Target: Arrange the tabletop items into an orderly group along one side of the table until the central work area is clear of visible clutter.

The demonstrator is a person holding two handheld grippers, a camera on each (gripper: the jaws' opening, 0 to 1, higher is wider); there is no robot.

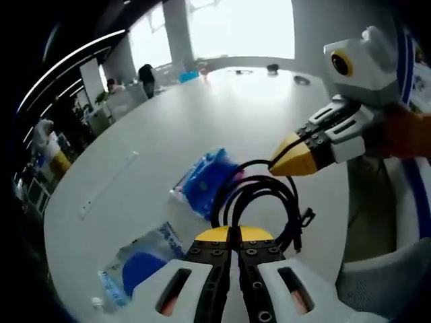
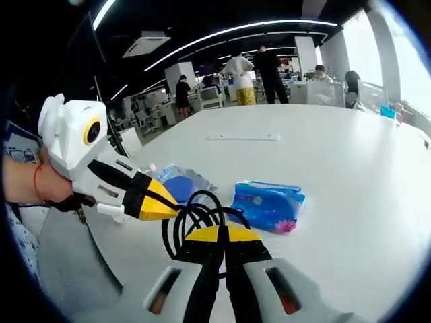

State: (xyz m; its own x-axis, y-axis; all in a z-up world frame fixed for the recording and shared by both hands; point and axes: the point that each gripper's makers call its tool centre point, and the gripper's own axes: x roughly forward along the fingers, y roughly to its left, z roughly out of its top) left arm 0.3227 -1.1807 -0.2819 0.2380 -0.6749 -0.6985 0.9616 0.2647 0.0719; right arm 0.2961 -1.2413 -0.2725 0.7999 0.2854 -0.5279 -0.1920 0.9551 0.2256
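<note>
A coiled black cable (image 1: pixel 264 195) lies on the white table (image 1: pixel 222 114), just beyond my left gripper (image 1: pixel 233 233). Its yellow-tipped jaws are pressed together, and the loops run down behind the tips. My right gripper (image 1: pixel 277 163) comes in from the right, shut, with its tip pinching the top of the coil. In the right gripper view the black cable (image 2: pixel 195 210) ends at my right gripper (image 2: pixel 222 233), and the left gripper (image 2: pixel 174 208) touches the coil from the left. A blue packet (image 1: pixel 207 179) (image 2: pixel 269 203) and a clear bag with a blue item (image 1: pixel 140 264) (image 2: pixel 179 183) lie beside the coil.
A thin white strip (image 1: pixel 108 183) (image 2: pixel 244 137) lies farther out on the table. Small dark objects (image 1: pixel 273 68) sit near the far edge by the windows. A grey chair (image 1: pixel 380 282) stands at the table's near side. People stand among desks (image 2: pixel 259 67) beyond the table.
</note>
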